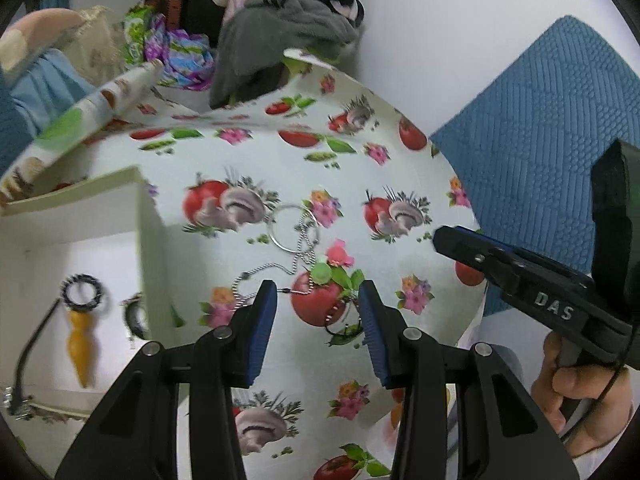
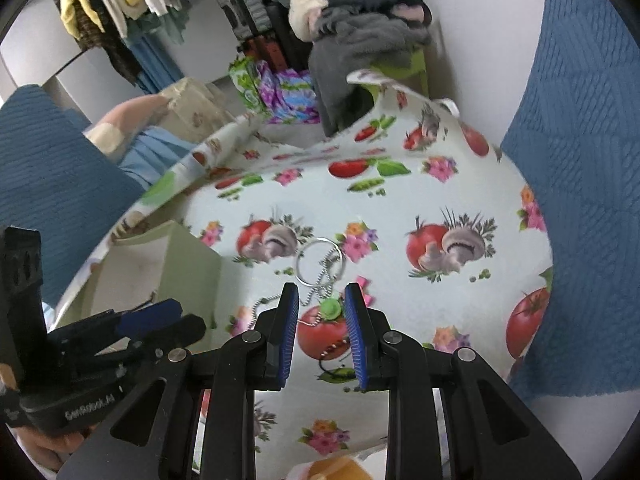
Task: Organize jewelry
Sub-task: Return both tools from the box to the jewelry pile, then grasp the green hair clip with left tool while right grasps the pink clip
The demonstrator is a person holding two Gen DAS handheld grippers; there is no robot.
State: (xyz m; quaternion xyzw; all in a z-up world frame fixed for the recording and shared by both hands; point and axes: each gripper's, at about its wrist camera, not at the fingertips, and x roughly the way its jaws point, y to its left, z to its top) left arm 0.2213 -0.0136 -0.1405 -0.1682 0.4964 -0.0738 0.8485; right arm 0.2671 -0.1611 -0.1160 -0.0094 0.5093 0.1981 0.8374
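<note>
Lying on desk [image 1: 420, 184]: chain necklace [image 1: 298, 240] w/ ring; white box [image 1: 80, 216] beside; left hand-held gripper [image 1: 318, 312] & right hand-held gripper [image 2: 322, 312] apart, holding nothing

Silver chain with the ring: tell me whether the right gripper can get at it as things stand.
Probably yes. The silver chain lies bare on the tablecloth just ahead of the right gripper, whose fingers stand apart and empty; nothing lies between them.

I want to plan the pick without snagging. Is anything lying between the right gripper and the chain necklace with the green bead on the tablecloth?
Nothing visible does. The right gripper hangs open above the chain necklace, whose green bead shows between the fingers. The white box sits off to the side.
</note>
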